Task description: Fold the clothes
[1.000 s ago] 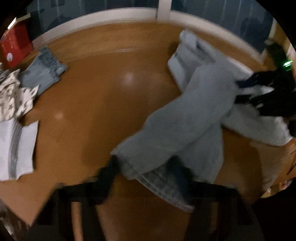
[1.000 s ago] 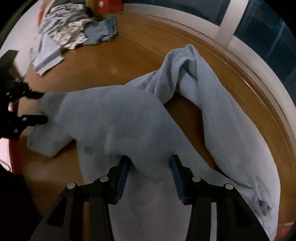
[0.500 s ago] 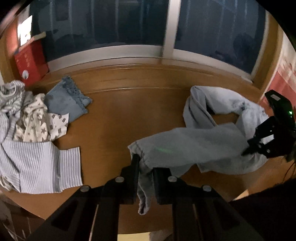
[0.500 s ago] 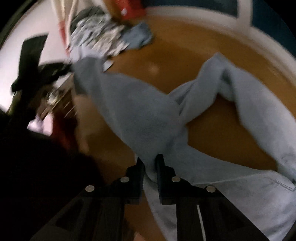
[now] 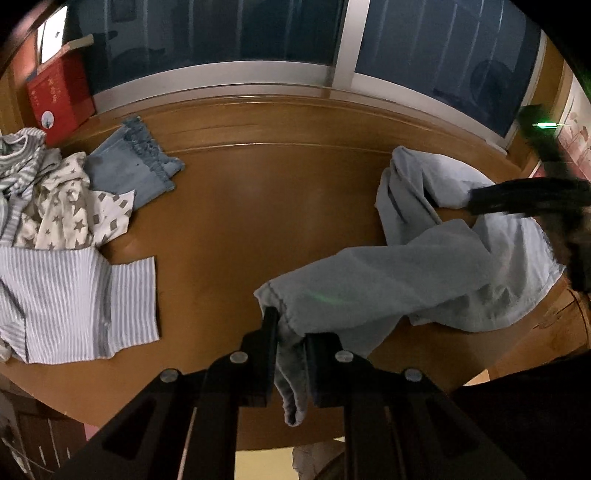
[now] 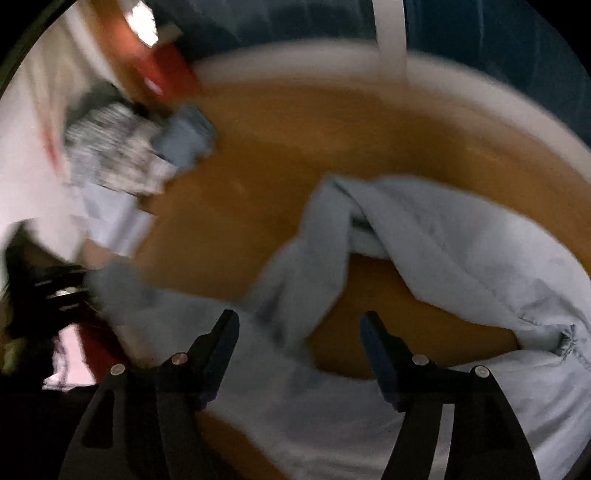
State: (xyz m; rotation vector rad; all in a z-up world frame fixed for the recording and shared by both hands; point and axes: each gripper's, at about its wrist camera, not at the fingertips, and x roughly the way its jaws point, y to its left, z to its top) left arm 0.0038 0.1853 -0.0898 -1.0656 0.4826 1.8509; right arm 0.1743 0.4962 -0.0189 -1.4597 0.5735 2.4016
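Broadly, a round wooden tabletop fills both views, set against a dark window with a white frame. Across its right side sprawls a pair of pale blue trousers, rumpled, one leg doubled back toward the window and the other stretched toward the near edge. On the left side lies a heap of other laundry: a striped shirt spread flat nearest the edge, a star-print garment bunched behind it, and a denim piece with a frayed hem farther back, touching the star print. A red box stands behind the heap beside the window frame.

The left tongs are clamped on the hem of the stretched trouser leg, with a fold of cloth hanging down between the two fingers past the tabletop's edge. The right tongs stand wide apart and hold nothing; they hover over the trousers near the waist, with the cloth and a patch of bare tabletop showing in the gap. The right wrist view is blurred, so finer detail there cannot be told.
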